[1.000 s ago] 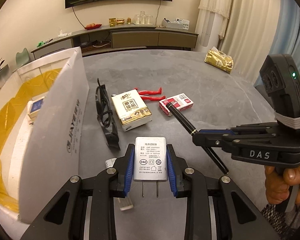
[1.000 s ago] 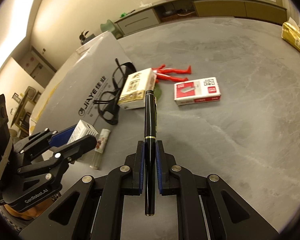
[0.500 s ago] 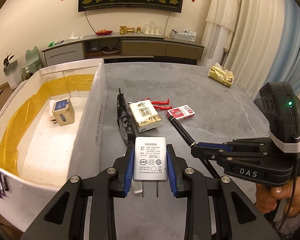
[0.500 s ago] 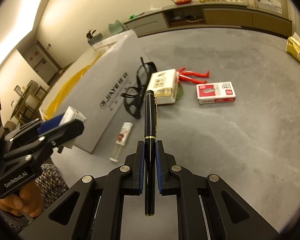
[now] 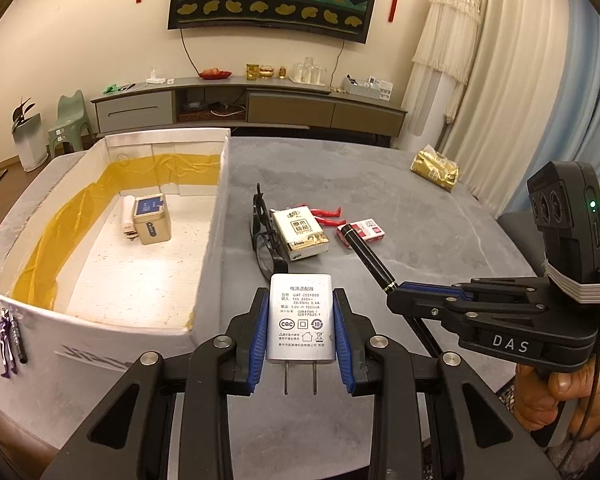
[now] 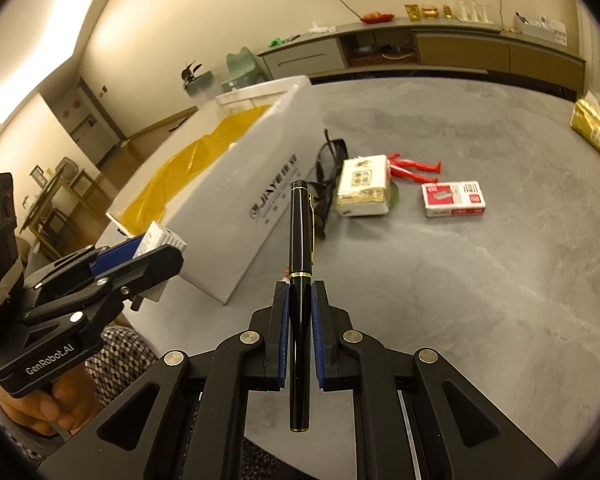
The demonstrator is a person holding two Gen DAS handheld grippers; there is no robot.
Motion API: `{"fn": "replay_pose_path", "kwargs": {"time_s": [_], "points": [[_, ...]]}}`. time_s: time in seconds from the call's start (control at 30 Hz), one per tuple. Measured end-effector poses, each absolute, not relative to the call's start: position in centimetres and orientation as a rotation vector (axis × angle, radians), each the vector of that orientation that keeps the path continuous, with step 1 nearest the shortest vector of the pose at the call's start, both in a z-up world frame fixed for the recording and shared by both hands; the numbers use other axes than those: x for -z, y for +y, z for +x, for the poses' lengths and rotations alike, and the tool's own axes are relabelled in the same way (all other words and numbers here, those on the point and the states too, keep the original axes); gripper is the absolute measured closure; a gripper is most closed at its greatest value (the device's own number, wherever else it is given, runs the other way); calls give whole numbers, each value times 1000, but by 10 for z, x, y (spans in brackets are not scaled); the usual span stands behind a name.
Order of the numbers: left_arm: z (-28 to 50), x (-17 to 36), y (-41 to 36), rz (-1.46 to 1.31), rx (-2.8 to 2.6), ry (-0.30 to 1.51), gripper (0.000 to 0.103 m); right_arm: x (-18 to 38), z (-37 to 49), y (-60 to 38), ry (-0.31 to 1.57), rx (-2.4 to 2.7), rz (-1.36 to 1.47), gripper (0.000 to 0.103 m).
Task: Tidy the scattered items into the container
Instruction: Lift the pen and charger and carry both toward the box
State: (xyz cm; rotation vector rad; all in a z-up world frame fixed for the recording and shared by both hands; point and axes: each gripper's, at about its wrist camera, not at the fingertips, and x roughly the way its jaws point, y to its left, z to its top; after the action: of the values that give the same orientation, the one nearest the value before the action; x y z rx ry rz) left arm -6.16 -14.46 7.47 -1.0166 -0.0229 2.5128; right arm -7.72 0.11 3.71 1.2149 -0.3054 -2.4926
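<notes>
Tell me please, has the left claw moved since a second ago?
Yes. The left claw, gripping the charger, has risen and pulled back: the white box now sits lower, its inside showing.

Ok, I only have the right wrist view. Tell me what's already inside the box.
Observer: Inside the box, a small tin with a blue label stands on the floor toward the far wall, with a white tube beside it.
Operator: Now describe how the left gripper holds that charger.
Observer: The left gripper has its fingers clamped on the charger by its two sides, label up. The prongs point back toward the camera.
</notes>
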Motion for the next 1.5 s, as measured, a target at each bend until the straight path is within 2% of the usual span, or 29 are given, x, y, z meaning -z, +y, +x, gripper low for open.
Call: {"fn": "replay_pose_path", "kwargs": {"time_s": [0.8, 1.5], "points": [[-58, -116, -226, -897, -2623, -84, 72, -96, -78, -81, -88, 2474, 1129, 92], [-94, -116, -298, -923, -2692, -193, 72, -118, -126, -158, 75, 2423, 1107, 92]]}}
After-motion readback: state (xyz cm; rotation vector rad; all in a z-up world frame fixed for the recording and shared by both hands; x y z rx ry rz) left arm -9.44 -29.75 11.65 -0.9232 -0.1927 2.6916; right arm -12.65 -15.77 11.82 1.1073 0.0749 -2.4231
